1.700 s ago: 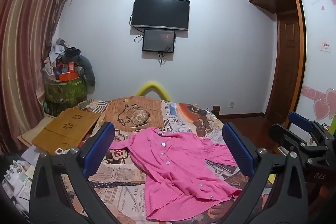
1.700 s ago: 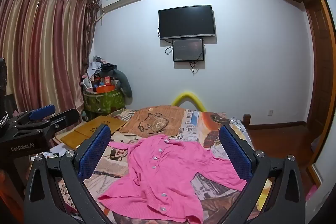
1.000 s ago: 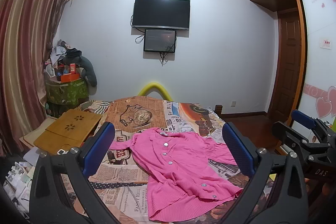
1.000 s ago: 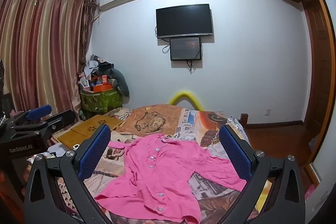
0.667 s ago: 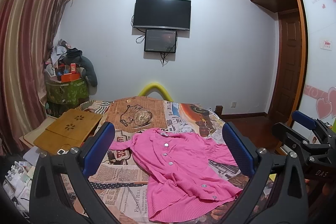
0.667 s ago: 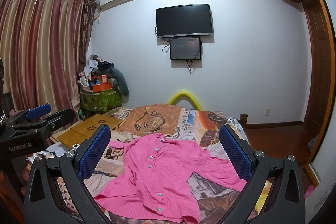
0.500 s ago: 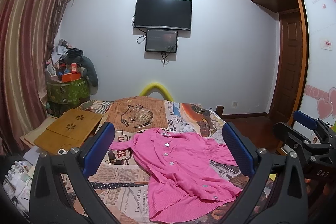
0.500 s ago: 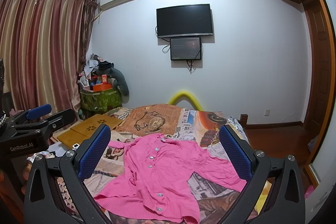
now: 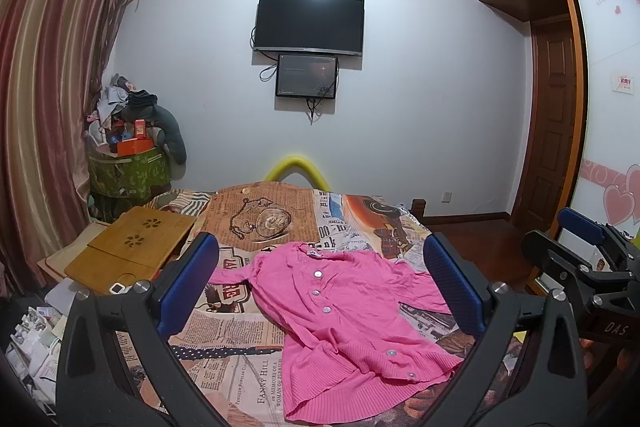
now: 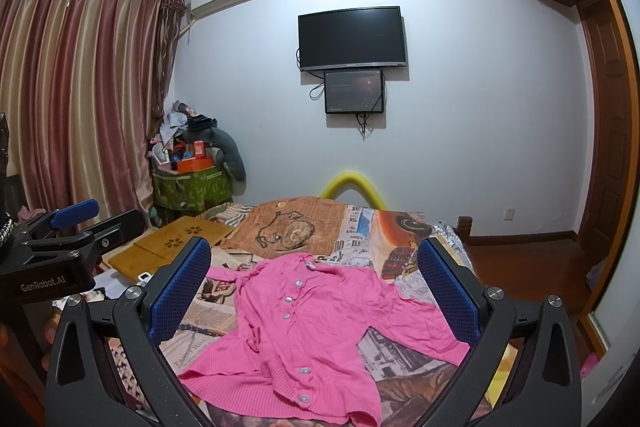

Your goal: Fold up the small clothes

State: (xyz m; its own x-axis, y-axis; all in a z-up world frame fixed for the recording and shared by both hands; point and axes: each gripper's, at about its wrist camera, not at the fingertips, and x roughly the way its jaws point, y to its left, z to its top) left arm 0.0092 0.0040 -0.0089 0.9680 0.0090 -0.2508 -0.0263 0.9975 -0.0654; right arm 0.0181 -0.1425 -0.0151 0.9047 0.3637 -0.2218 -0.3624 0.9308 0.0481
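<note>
Now pink cardigan point(image 9: 352, 311) flat, unfolded on bed point(image 9: 224, 343); left claw point(image 9: 320, 283), right claw point(image 10: 314, 283) both spread wide, holding nothing.

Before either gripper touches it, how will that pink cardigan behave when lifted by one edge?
The pink cardigan is thin knit, lying creased and flat on the bed, so it will probably droop rather than hold shape. Its sleeve is spread out sideways and would likely dangle. It looks light, and may drag across the bedcover.
</note>
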